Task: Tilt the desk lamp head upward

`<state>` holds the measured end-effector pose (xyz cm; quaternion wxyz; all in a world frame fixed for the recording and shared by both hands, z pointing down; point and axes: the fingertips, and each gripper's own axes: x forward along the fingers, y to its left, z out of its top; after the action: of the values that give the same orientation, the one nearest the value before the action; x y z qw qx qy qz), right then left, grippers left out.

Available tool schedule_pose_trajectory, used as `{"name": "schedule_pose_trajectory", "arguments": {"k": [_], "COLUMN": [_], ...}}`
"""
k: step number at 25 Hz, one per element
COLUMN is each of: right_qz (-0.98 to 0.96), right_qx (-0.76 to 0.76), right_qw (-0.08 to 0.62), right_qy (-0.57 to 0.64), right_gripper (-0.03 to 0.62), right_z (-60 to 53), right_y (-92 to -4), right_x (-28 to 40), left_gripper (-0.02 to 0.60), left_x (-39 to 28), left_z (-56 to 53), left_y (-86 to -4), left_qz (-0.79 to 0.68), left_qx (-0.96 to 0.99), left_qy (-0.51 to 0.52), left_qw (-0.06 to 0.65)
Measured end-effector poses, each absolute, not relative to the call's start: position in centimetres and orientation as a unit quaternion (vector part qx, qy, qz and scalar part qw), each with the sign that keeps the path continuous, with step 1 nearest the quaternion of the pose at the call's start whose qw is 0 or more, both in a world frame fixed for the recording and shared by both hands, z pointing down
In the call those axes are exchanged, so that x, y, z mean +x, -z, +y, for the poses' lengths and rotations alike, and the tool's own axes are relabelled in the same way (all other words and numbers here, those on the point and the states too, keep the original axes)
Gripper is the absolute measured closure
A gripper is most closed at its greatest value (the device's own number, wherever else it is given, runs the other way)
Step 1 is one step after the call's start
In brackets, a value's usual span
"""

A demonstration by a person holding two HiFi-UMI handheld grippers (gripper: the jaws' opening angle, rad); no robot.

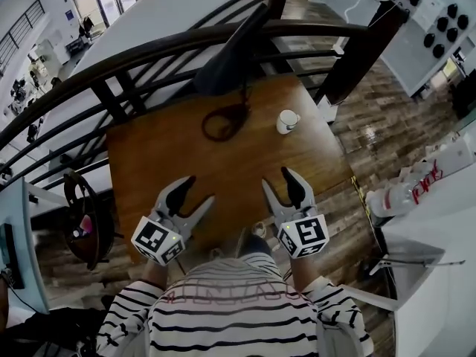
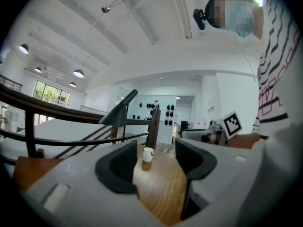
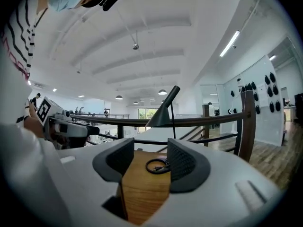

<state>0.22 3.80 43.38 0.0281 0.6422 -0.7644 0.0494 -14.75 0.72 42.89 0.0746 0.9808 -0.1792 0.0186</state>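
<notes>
A black desk lamp stands at the far side of the wooden table (image 1: 160,155). Its cone head (image 1: 232,50) slopes over the railing and its ring base (image 1: 223,122) lies flat on the wood. My left gripper (image 1: 197,190) and right gripper (image 1: 276,179) hover near the table's front edge, both open and empty, well short of the lamp. In the left gripper view the lamp head (image 2: 120,113) is far ahead beyond my open left gripper (image 2: 156,161). In the right gripper view the lamp head (image 3: 163,113) and ring base (image 3: 157,165) show past my open right gripper (image 3: 150,161).
A small white cup (image 1: 287,120) stands on the table to the right of the lamp base, also seen as the cup (image 2: 148,154) between the left jaws' line of sight. A dark curved railing (image 1: 149,54) runs behind the table. A bottle (image 1: 401,192) lies on a white surface at the right.
</notes>
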Motion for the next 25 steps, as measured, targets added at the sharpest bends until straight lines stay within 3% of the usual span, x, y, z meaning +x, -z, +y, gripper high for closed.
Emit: {"name": "schedule_pose_trajectory", "arguments": {"k": [7,25], "right_qz": [-0.788,-0.838], "right_qx": [0.613,0.537], "right_qw": [0.039,0.083], "right_qy": [-0.049,-0.041], "right_gripper": [0.388,0.393], "right_z": [-4.2,-21.8], "right_y": [-44.1,-46.6], "right_x": [4.4,12.4], "left_gripper": [0.333,0.333], "left_x": [-11.5,-3.7], "left_z": [-6.0,-19.6], "left_y": [-42.9,-44.1], "left_qz": [-0.233,-0.337], "left_qx": [0.966,0.933], "left_qy": [0.015,0.013], "left_qw": [0.11,0.124]}}
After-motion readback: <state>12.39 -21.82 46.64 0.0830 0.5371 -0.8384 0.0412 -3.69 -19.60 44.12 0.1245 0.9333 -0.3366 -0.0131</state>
